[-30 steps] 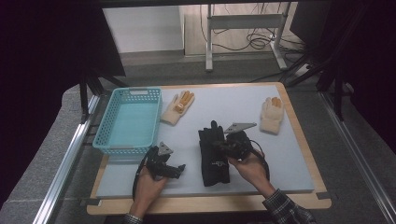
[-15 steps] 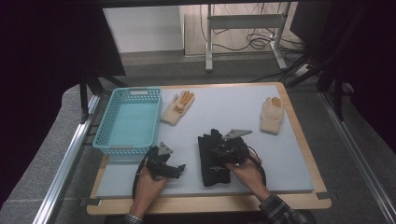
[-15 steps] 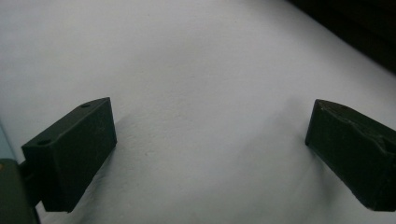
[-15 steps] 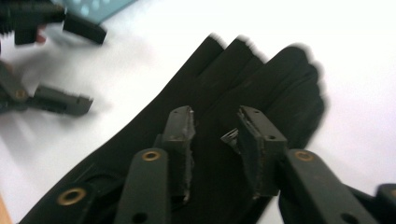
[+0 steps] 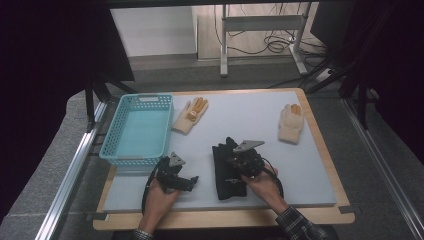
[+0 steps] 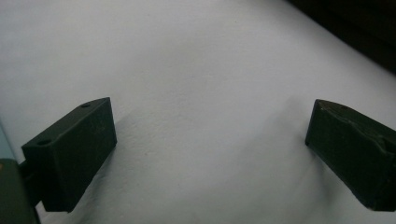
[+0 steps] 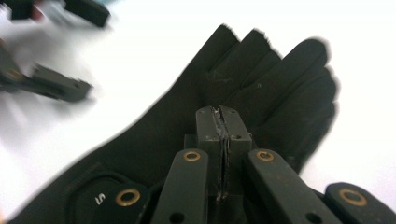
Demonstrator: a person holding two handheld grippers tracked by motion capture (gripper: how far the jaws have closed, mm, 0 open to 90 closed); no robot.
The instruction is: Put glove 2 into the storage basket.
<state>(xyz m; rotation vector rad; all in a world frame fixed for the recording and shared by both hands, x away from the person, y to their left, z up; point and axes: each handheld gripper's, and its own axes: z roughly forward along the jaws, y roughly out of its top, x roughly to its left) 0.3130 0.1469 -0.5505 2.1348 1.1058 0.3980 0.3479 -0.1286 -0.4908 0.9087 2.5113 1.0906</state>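
A black glove [image 5: 226, 175] lies flat on the grey mat, fingers pointing away; in the right gripper view it spreads under the jaws [image 7: 280, 88]. My right gripper [image 5: 235, 157] rests over its upper part. Its jaws have just been closing and now the pads meet [image 7: 222, 122] with the tips down at the glove; I see no fabric between them. My left gripper [image 5: 191, 181] lies near the mat's front left, jaws wide apart [image 6: 210, 154] over bare mat with nothing between them.
A teal basket [image 5: 131, 159] stands at the left, close behind my left hand. Two cream gloves with orange fingertips lie farther back, one [image 5: 191, 115] beside the basket and one [image 5: 291, 123] at the right. The wooden table edge [image 5: 225, 217] runs along the front.
My right hand has shifted slightly over the black glove, which stays flat on the mat. The left hand and its gripper have not moved.
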